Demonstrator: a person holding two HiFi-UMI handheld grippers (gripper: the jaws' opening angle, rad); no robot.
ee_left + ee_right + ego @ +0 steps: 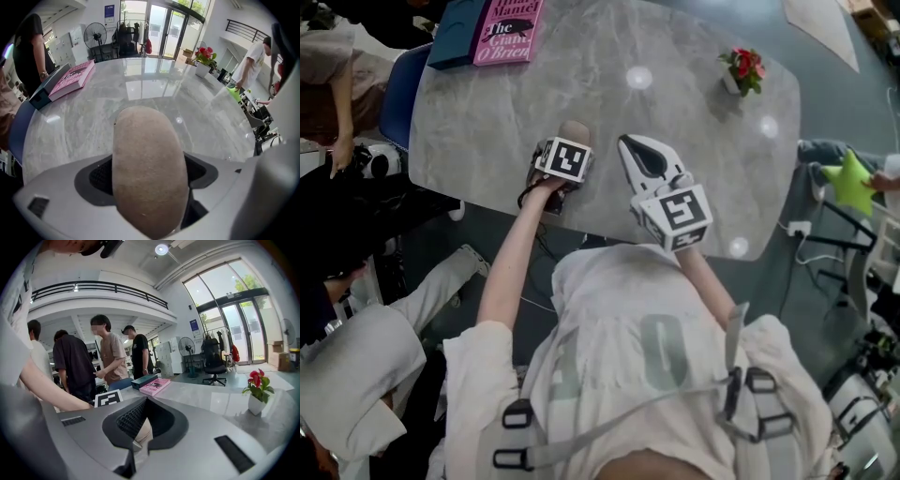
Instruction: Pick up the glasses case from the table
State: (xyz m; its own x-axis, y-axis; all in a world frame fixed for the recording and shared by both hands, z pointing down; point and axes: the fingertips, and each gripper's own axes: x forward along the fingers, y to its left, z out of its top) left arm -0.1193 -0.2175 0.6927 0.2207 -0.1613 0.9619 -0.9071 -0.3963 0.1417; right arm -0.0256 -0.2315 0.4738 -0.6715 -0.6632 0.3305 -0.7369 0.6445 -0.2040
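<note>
Left gripper view, Jo: the left gripper (pixel 150 173) has its jaws spread wide, straddling the tan glasses case (pixel 577 131), a pad just beside each flank, no squeeze showing.

And where's that case sitting, Sam?

Flat on the grey table (pixel 675 206), closed, near the front edge. Right gripper (pixel 626 142) hangs just beside it, jaws together on nothing.

Any containers out there?

White pot (pixel 733 82) at the far right, red flowers (pixel 745 64) in it. Far left corner, a dark teal box (pixel 455 37) with a pink book (pixel 508 30) lying against it.
</note>
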